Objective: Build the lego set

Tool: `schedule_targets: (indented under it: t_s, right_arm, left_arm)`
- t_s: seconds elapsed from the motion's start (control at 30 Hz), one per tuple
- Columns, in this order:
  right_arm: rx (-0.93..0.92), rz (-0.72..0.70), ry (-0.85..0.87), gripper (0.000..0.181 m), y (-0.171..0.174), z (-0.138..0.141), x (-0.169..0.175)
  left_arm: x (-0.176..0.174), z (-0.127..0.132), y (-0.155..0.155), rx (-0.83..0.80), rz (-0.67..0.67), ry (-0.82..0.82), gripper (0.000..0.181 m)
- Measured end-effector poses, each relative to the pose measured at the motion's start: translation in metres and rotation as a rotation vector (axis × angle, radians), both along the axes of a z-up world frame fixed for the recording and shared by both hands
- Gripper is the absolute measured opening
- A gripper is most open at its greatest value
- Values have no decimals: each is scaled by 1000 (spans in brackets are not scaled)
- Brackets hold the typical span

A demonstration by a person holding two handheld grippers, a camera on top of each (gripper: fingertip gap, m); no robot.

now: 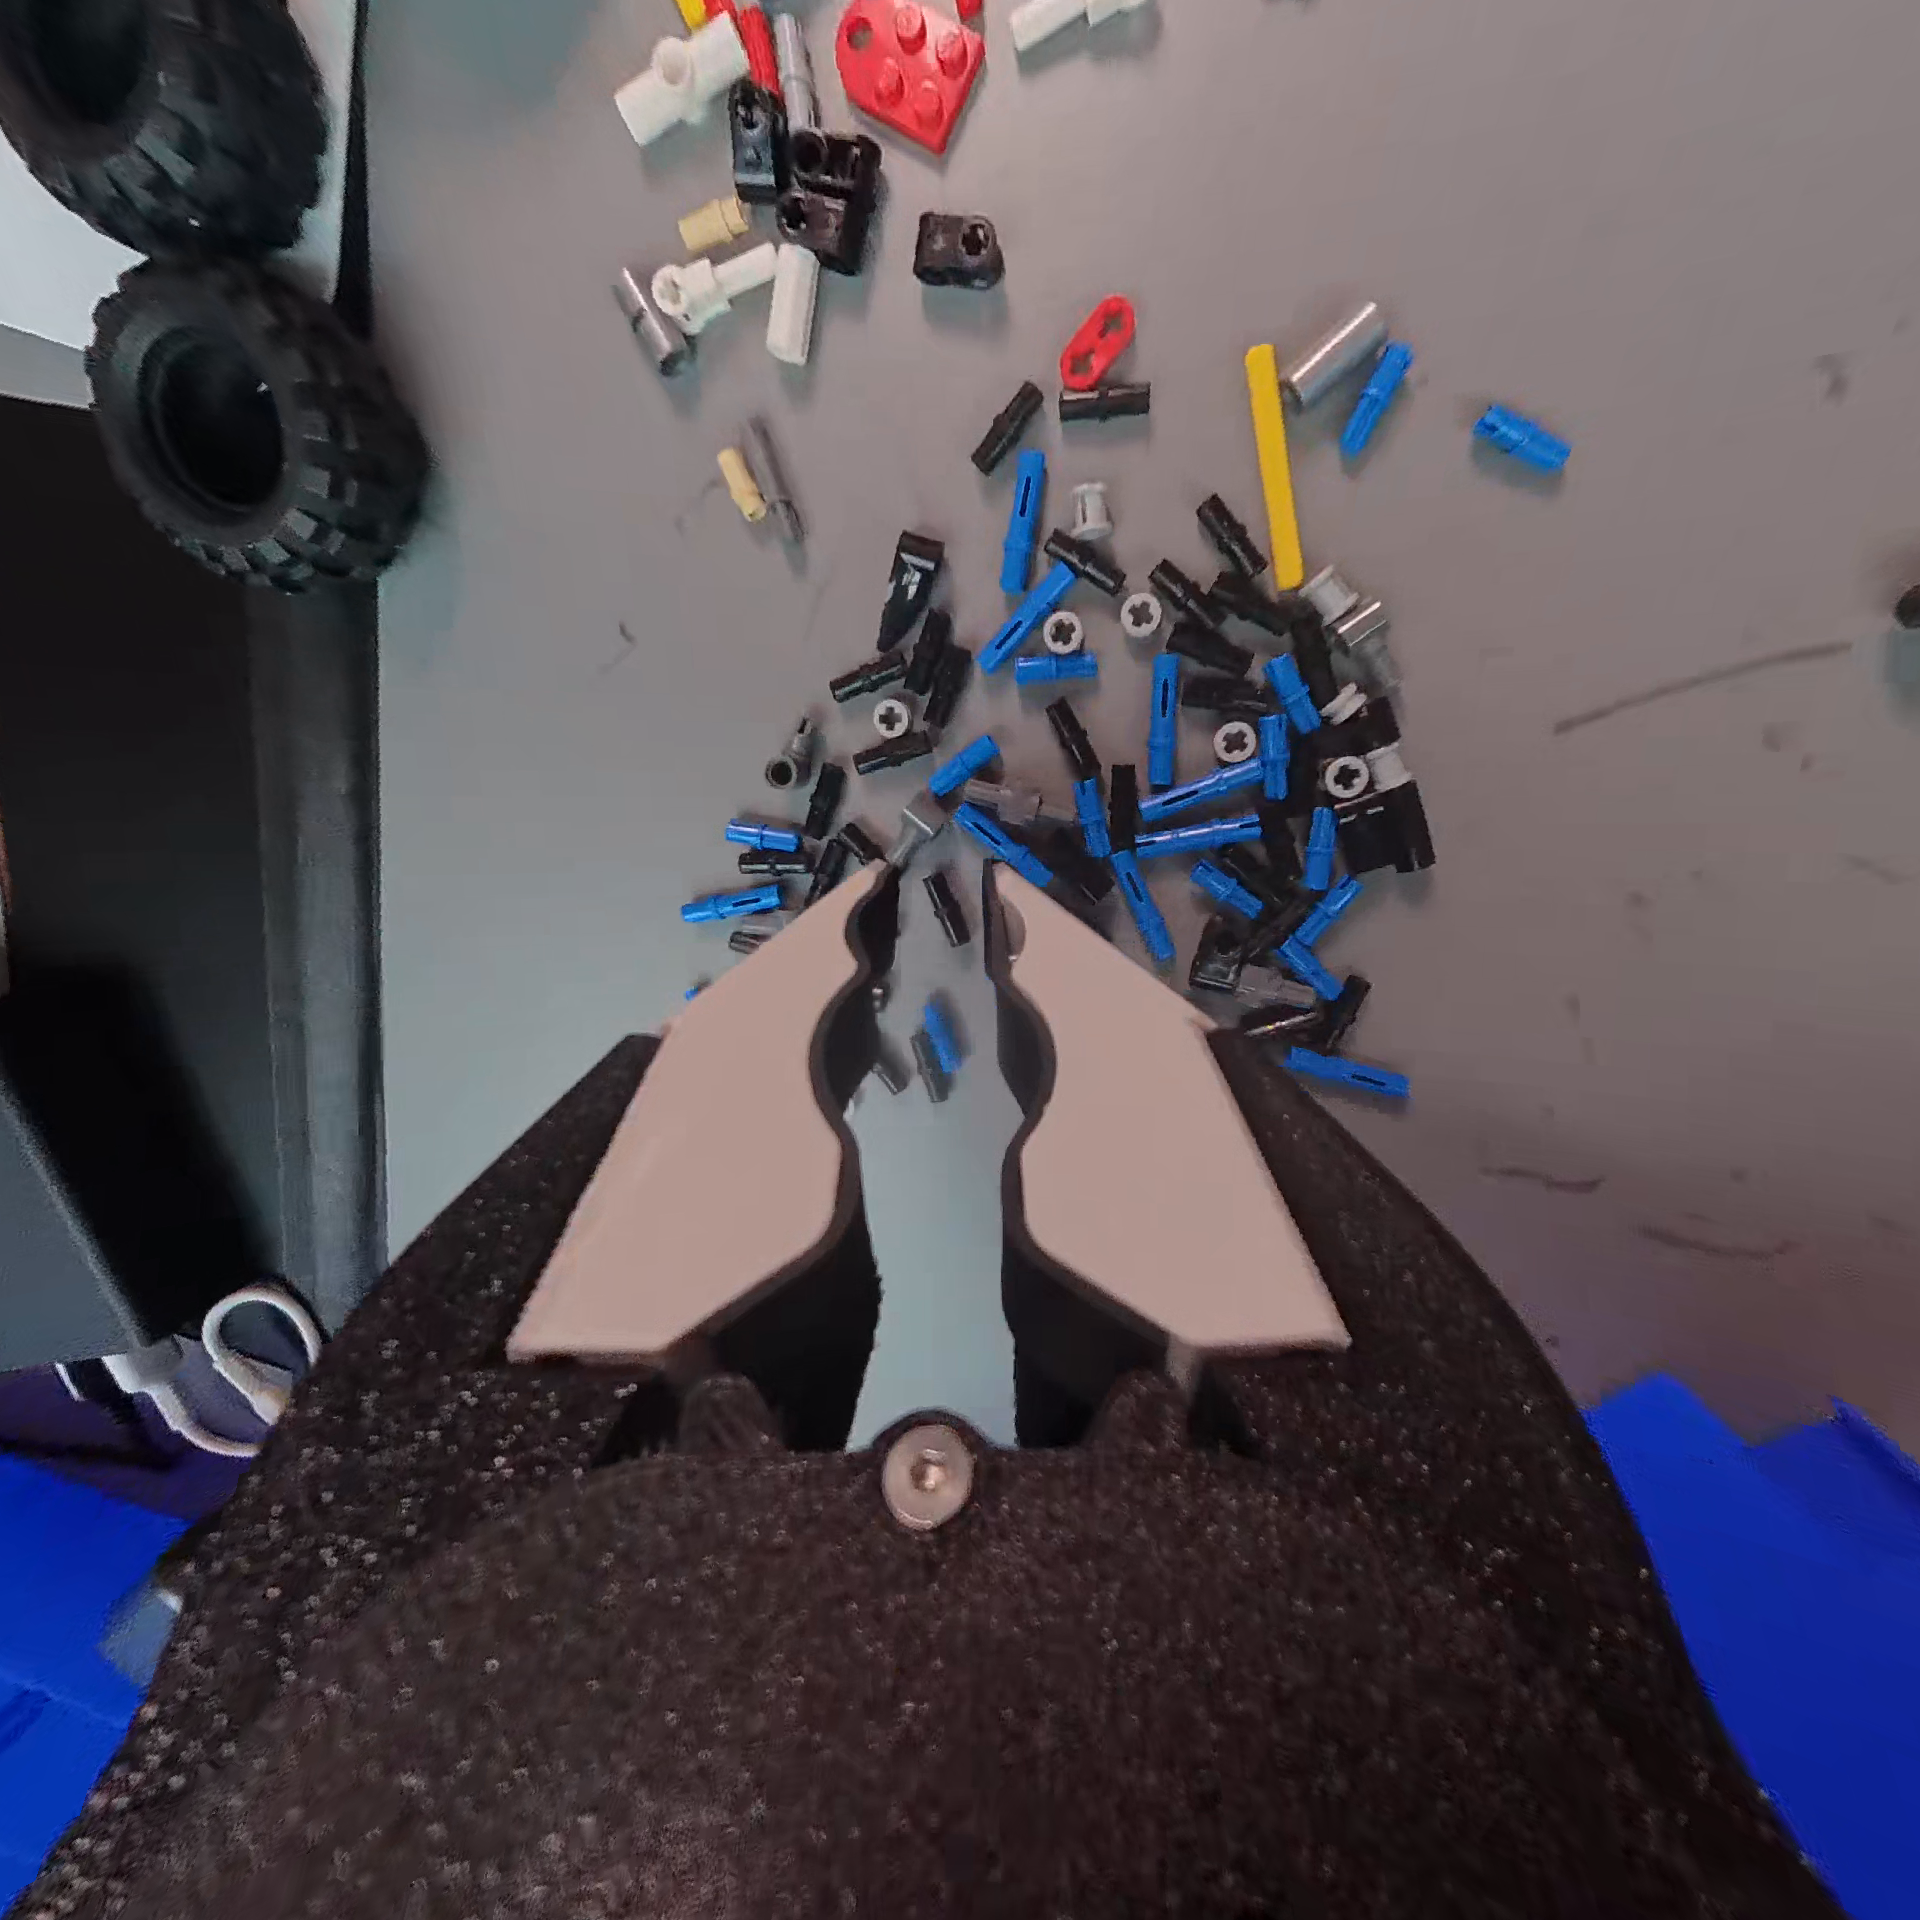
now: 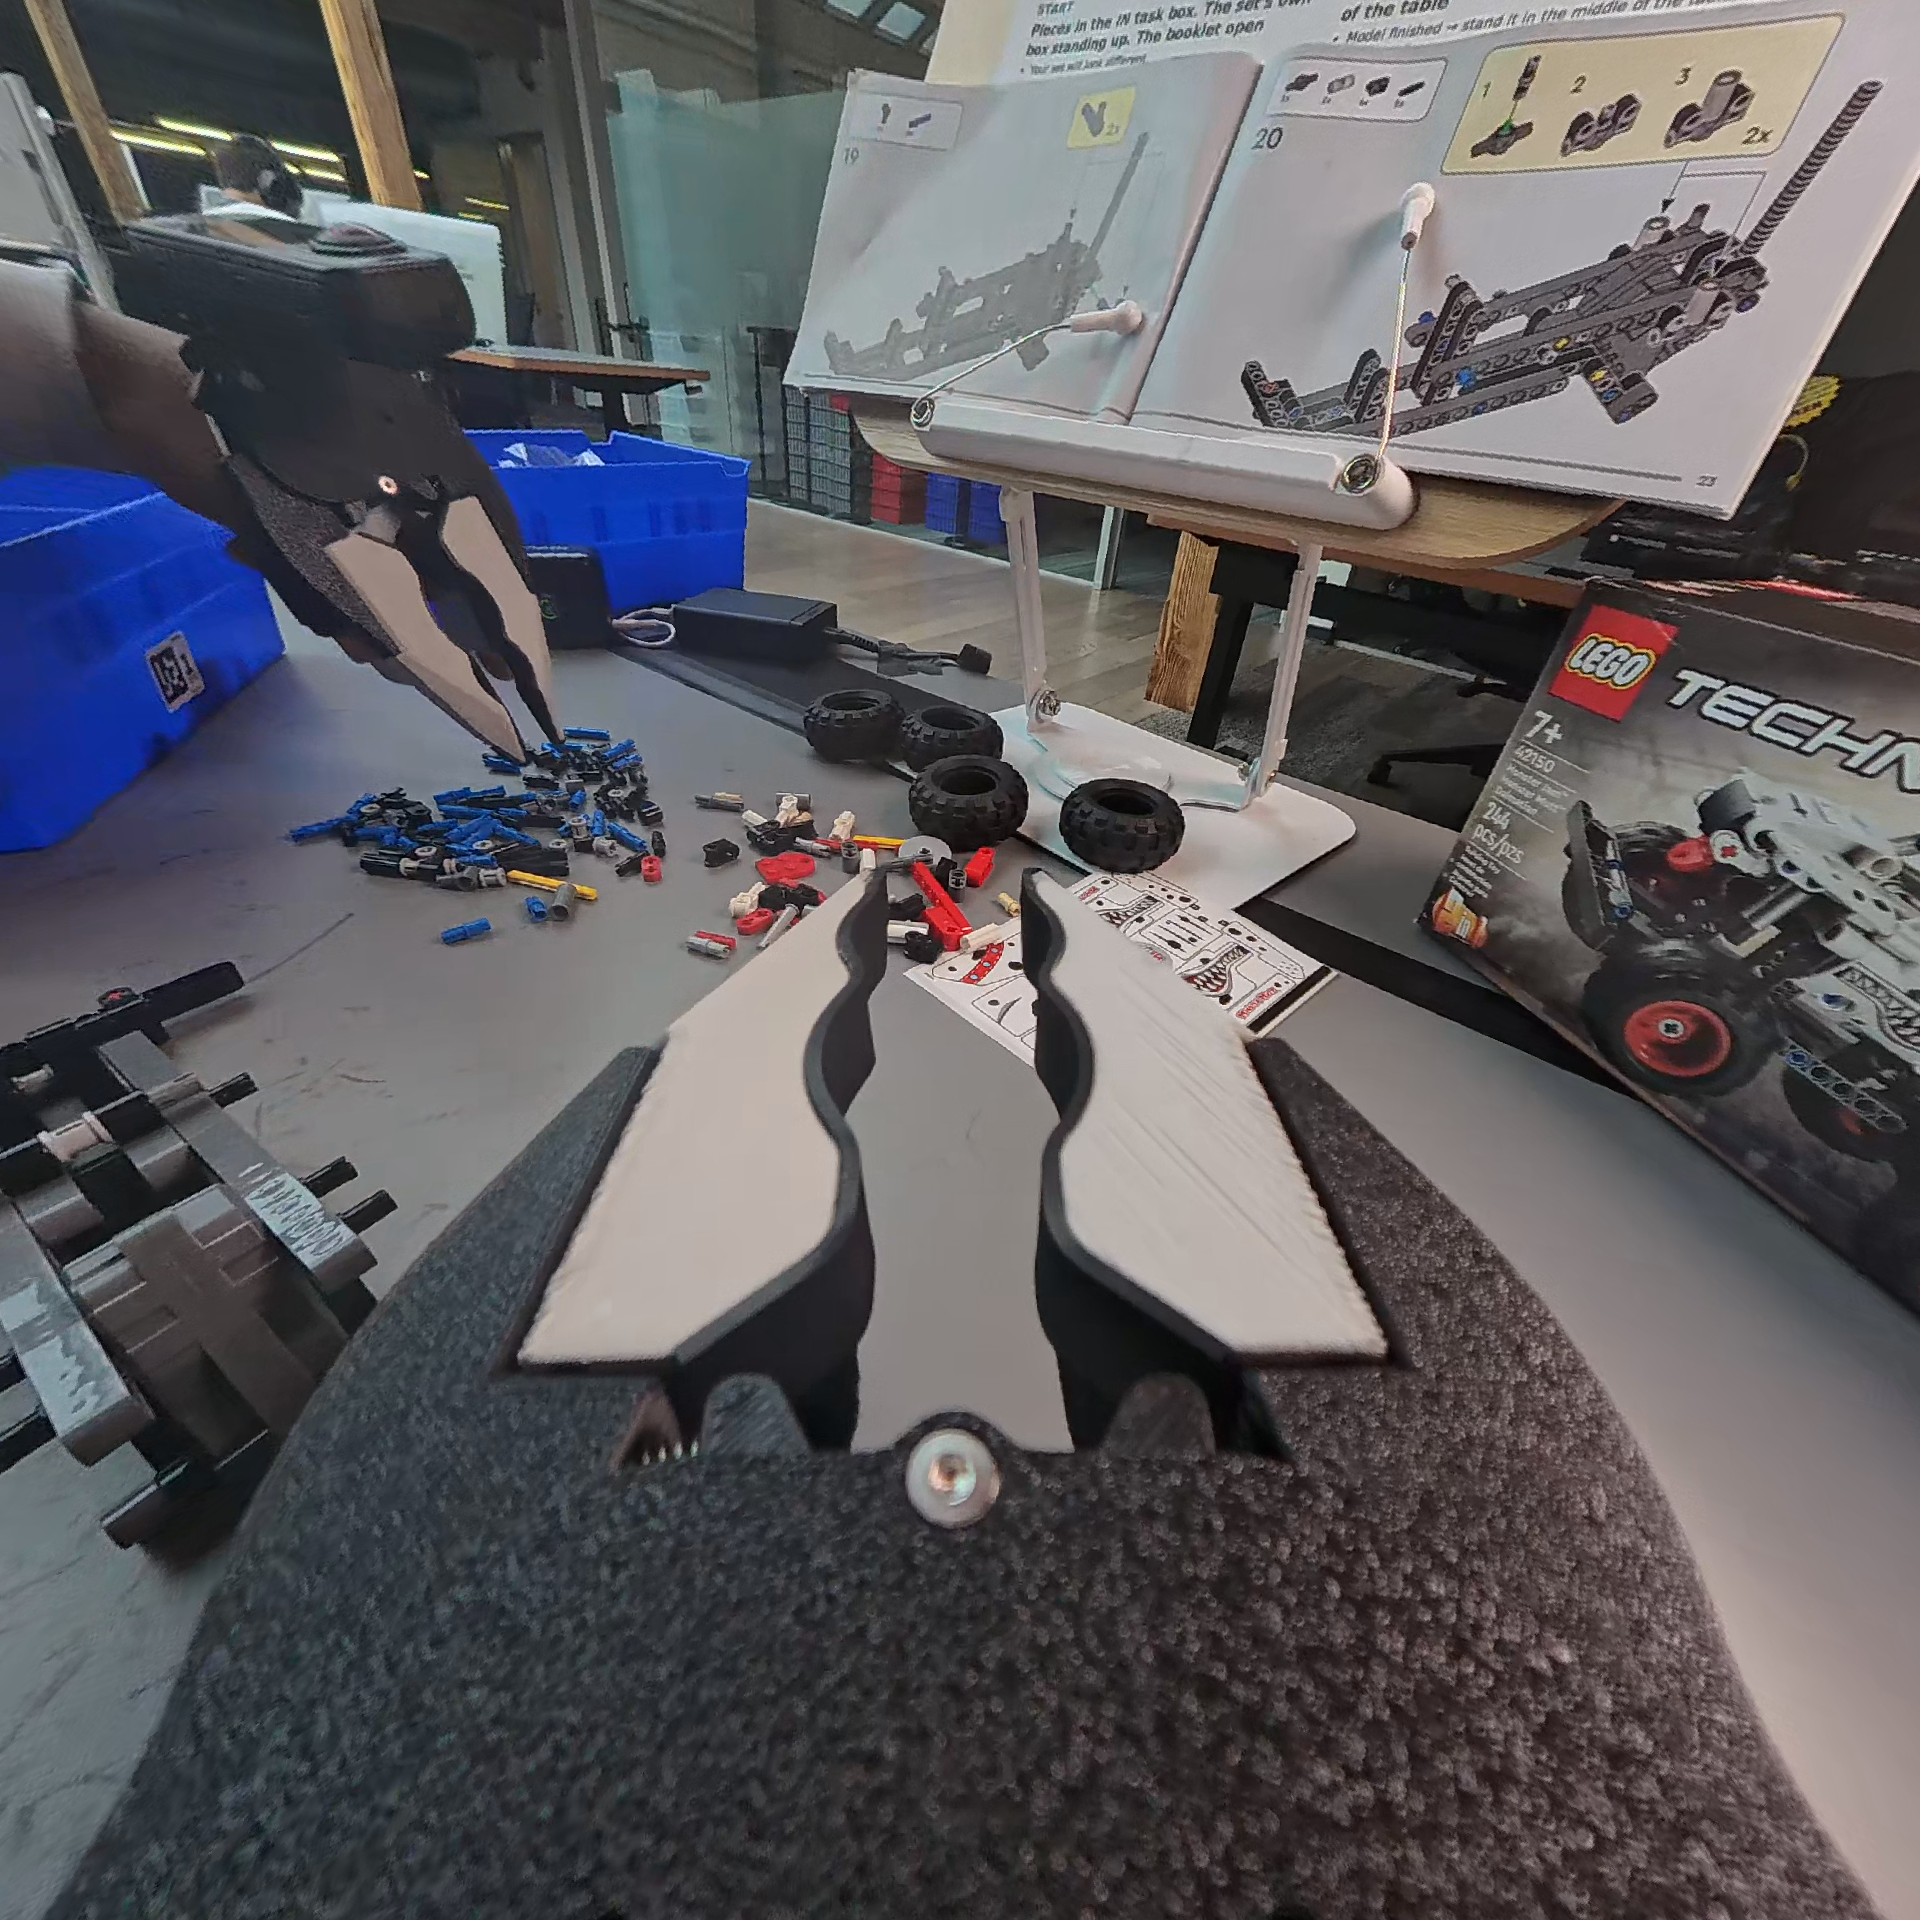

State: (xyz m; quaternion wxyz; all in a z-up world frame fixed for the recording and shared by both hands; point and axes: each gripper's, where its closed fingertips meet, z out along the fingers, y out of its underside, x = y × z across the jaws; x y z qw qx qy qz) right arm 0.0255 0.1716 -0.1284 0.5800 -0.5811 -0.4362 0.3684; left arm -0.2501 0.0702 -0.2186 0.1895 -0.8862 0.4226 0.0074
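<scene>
Left wrist view first: the left gripper (image 1: 938, 878) hangs tips-down over the pile of blue and black pins (image 1: 1122, 790) on the grey table (image 1: 1610, 935). Its jaws stand a narrow gap apart, holding nothing, and 1 short black pin (image 1: 945, 907) lies right between the tips. A small grey connector (image 1: 918, 831) sits just beyond the left fingertip. Trouble is brewing here: the pins lie packed and overlapping, so closing now could pinch a neighbour along with the target, or squirt the round pin sideways off the table edge, which runs close on the left beside 2 black tyres (image 1: 249, 426).

Over to the right wrist view: the right gripper (image 2: 954, 883) hovers well above the table, jaws moderately apart and empty, pointed toward the red and white loose parts (image 2: 831, 883) and the sticker sheet (image 2: 1174, 935). The left gripper (image 2: 540, 743) shows at the far side, tips touching down at the back edge of the pin pile. The half-built grey chassis (image 2: 156, 1247) waits at lower left, well apart from both grippers. The instruction booklet (image 2: 1351, 260) stands open on its white stand (image 2: 1164, 769), the set's box (image 2: 1714, 883) at right. Another risk: nobody steadies that chassis, so pushing a pin in 1-handed could shove it across the table.
</scene>
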Motion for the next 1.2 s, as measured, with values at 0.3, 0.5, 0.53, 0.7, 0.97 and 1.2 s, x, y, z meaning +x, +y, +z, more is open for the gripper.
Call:
schedule_targets:
  t_s: [0.3,0.5,0.53,0.7,0.97,1.2]
  right_arm:
    - [0,22,-14,25,-3,-2,-2]
    - [-7,28,-13,25,-3,-2,-2]
    - [-7,29,-13,25,-3,-2,-2]
    - [-5,34,-15,25,-4,-3,-3]
    - [-12,32,-13,25,-3,-2,-2]
    - [0,32,-17,25,-5,-3,-3]
  left_arm:
    - [1,-16,12,-63,-107,63,11]
    - [2,-16,15,-97,-122,66,10]
    - [1,-16,15,-104,-119,62,10]
    - [-3,-15,15,-108,-98,47,9]
    - [70,45,-4,6,-90,-221,9]
    - [166,13,-43,-12,-161,-196,10]
